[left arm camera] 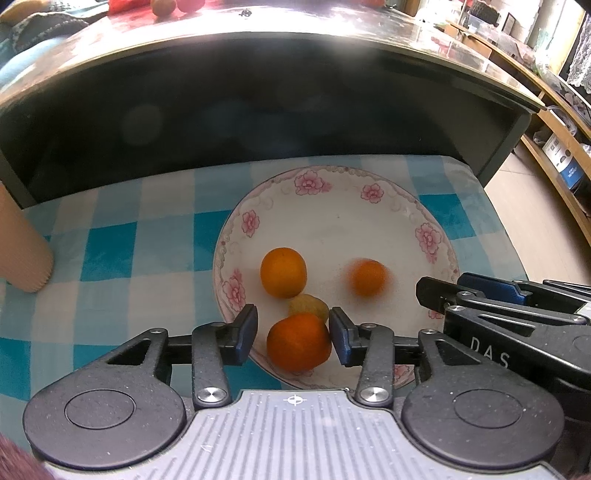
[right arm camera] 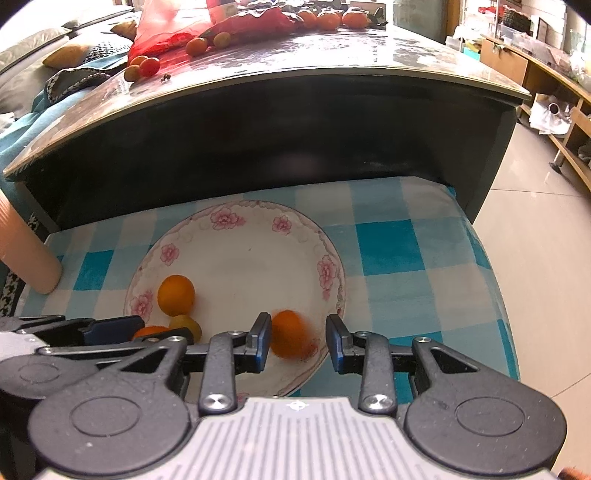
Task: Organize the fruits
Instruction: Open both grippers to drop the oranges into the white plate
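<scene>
A white plate with pink flowers (left arm camera: 332, 221) lies on a blue-and-white checked cloth (left arm camera: 110, 240). On it are three oranges and a small yellow-green fruit (left arm camera: 308, 306). My left gripper (left arm camera: 293, 338) is open around the nearest orange (left arm camera: 298, 347), which rests on the plate with a gap at the left pad. A second orange (left arm camera: 283, 272) sits behind it. The third orange (right arm camera: 290, 338) is blurred and lies loose between the fingers of my right gripper (right arm camera: 298, 345), close to the left pad and apart from the right one. That gripper is open.
A dark table with a glossy top (right arm camera: 295, 66) rises behind the cloth, carrying a red bag (right arm camera: 166, 26) and several more fruits. A peach-coloured ribbed cylinder (left arm camera: 22, 243) stands at the left. Tiled floor (right arm camera: 535, 240) and wooden shelves (left arm camera: 554, 147) lie to the right.
</scene>
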`<state>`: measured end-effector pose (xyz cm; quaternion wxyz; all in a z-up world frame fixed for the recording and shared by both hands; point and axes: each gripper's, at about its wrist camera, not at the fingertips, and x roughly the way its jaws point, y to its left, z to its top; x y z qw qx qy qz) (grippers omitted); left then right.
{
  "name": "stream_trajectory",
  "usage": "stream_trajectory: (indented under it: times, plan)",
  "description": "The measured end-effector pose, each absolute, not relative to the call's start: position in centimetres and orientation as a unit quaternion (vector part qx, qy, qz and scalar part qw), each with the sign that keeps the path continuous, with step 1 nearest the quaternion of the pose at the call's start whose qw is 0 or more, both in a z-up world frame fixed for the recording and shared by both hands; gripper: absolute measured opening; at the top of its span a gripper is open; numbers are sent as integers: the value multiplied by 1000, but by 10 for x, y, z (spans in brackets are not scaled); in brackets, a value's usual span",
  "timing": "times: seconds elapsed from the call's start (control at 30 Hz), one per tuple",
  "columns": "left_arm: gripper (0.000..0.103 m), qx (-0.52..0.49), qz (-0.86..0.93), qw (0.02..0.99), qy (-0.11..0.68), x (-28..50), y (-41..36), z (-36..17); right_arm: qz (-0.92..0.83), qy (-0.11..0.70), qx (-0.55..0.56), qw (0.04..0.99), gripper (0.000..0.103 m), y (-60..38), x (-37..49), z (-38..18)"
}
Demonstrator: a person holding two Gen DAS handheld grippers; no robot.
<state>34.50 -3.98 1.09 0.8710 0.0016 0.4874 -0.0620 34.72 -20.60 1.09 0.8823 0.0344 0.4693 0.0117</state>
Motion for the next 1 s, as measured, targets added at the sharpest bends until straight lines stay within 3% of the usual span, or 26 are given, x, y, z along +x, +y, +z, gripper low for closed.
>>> stream_trajectory:
  times: [0.3, 1.0]
  plan:
    - [67, 10, -50, 880, 472, 341, -37, 18, 3, 462, 43, 886, 47, -210, 345, 16]
    - [74, -4, -46, 890, 453, 325, -25, 37, 8, 457, 40, 888, 50, -206, 334, 23]
